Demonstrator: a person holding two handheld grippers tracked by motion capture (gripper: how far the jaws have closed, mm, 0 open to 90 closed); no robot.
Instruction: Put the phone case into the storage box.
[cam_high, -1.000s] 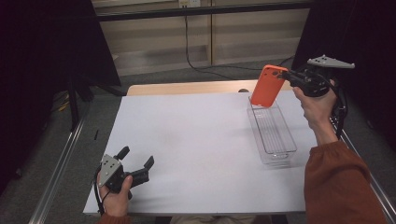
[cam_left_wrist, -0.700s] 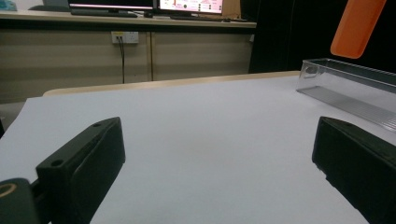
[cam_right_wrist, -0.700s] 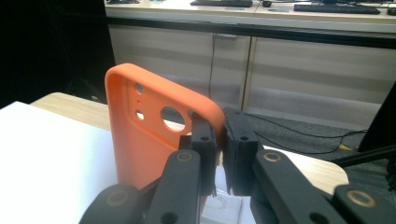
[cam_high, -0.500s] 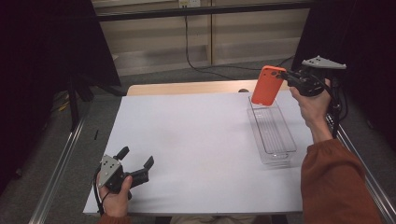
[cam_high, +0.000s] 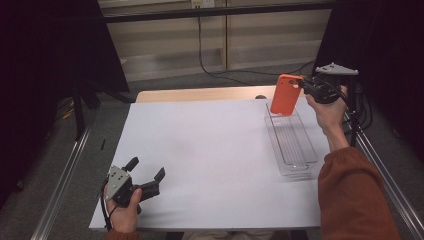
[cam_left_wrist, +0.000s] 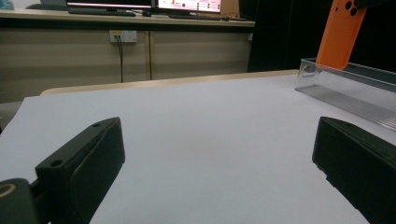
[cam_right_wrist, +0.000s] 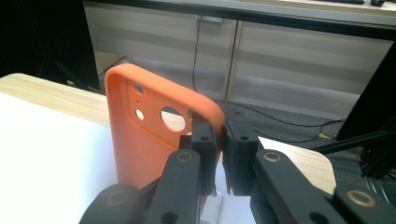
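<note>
An orange phone case (cam_high: 286, 94) hangs upright over the far end of a clear plastic tray (cam_high: 300, 165), its lower edge at the tray's rim. My right gripper (cam_high: 300, 86) is shut on the case's top side edge. In the right gripper view the jaws (cam_right_wrist: 218, 135) pinch the rim of the case (cam_right_wrist: 144, 140) beside its camera holes. My left gripper (cam_high: 146, 168) rests on the white table top (cam_high: 210, 150) at the front left, open, with nothing between its jaws (cam_left_wrist: 217, 140). From there the case (cam_left_wrist: 338, 35) and tray (cam_left_wrist: 345, 79) show at the far right.
The tray lies lengthwise along the right side of the white board. A wooden table edge (cam_high: 200, 94) shows behind the board. Metal rails (cam_high: 65, 175) run along both sides, and cables hang by the right hand.
My right gripper has shifted slightly left and down with the case, which now stands more upright at the tray's far end. The left gripper has stayed put.
</note>
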